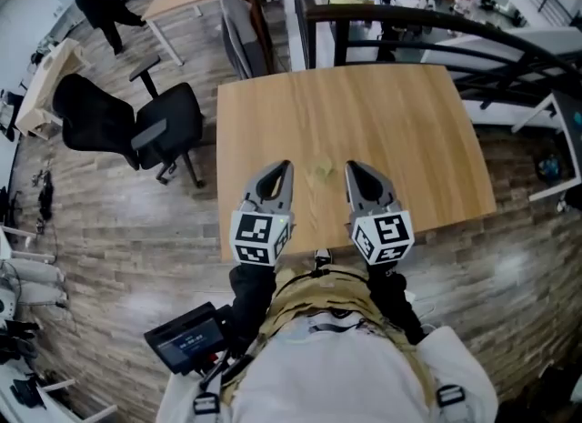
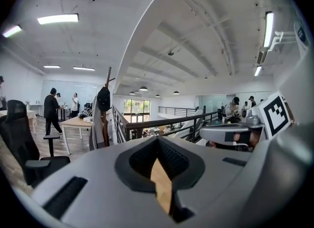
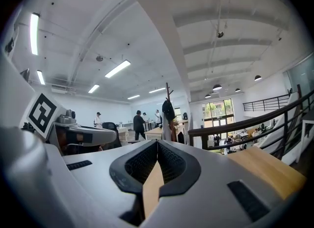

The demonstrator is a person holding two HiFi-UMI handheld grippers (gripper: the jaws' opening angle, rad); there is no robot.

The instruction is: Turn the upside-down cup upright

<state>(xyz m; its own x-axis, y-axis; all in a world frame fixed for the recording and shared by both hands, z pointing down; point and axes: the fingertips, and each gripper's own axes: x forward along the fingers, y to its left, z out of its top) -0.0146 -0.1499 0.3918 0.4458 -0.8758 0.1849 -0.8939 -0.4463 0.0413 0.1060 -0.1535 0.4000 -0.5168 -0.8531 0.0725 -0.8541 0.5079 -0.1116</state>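
While hovering over the smooth wood-grain table [image 1: 382,112], left gripper [image 1: 285,166] and right gripper [image 1: 350,166] pressed together, empty.

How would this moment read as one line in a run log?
left gripper: jaws together, empty | right gripper: jaws together, empty | both above near edge of wooden table | small pale thing between them, unclear

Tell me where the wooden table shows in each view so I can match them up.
Head view: the wooden table fills the centre of the picture.
Left gripper view: only a tan sliver, low centre.
Right gripper view: a corner at lower right, plus a sliver low centre.
Shared landmark: the dark railing beyond the table's far edge.
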